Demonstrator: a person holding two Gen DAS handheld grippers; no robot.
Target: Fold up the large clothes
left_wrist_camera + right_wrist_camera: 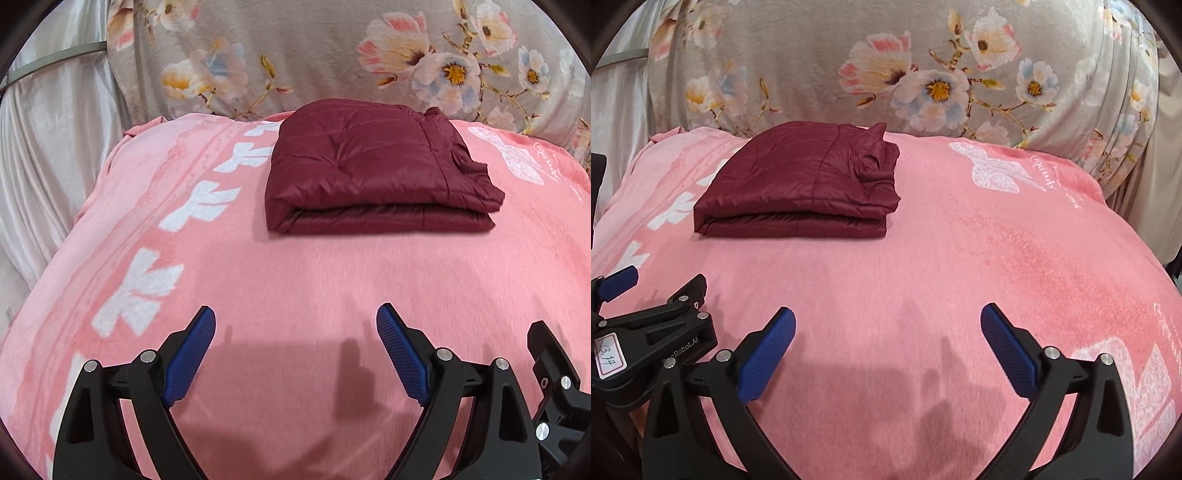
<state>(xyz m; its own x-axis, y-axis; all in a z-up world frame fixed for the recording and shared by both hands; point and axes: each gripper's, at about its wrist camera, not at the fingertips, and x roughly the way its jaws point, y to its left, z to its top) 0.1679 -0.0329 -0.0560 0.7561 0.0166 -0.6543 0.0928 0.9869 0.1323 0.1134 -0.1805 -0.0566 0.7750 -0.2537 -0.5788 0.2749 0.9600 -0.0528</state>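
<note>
A dark red quilted jacket (373,170) lies folded into a flat rectangle on the pink blanket (295,280), its folded edge towards me and loose cloth bunched at its right side. In the right wrist view the same jacket (801,184) sits up and to the left. My left gripper (295,317) hovers open over bare blanket, well short of the jacket, with nothing between its blue pads (192,354). My right gripper (888,317) is open too and empty, beside the left gripper (617,284), which shows at the lower left of that view.
A grey floral blanket (923,74) rises behind the pink one. White satin cloth (48,147) hangs at the left. The pink blanket (960,258) carries white bow and butterfly prints and drops off at its left and right edges.
</note>
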